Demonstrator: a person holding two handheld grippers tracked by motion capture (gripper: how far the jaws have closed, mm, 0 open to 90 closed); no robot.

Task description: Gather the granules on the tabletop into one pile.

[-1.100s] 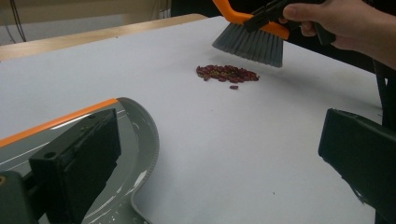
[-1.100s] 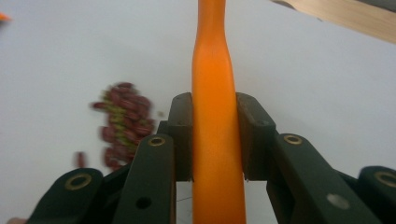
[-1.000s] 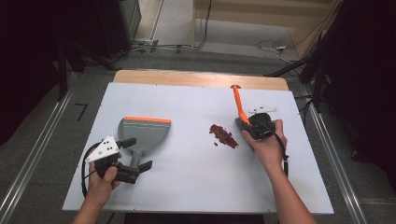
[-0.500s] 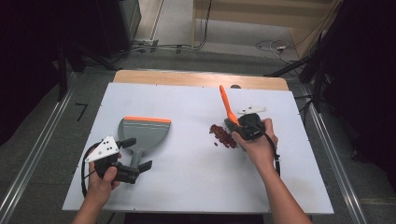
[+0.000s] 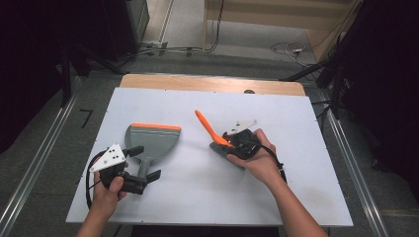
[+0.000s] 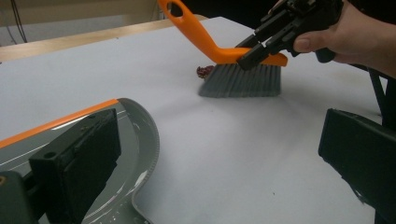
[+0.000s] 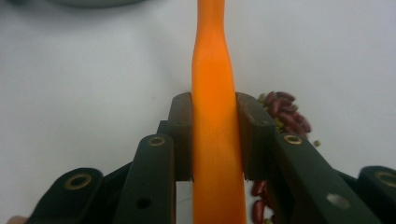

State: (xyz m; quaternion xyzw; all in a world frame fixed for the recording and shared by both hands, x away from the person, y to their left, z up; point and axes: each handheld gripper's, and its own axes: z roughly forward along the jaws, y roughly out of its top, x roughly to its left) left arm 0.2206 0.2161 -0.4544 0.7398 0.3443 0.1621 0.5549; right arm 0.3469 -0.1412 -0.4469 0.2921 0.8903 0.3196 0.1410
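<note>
Right gripper view: right hand-held gripper [image 7: 215, 140] clamps the brush [image 7: 214, 93]; keep bristles flat, sweeping beans [image 7: 285, 112] ahead toward the dustpan [image 5: 150, 140].

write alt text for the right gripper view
The right gripper has its black jaws clamped on the orange brush handle, which runs up the middle of the frame over the white table. A small heap of red beans lies beside the jaws.
</note>
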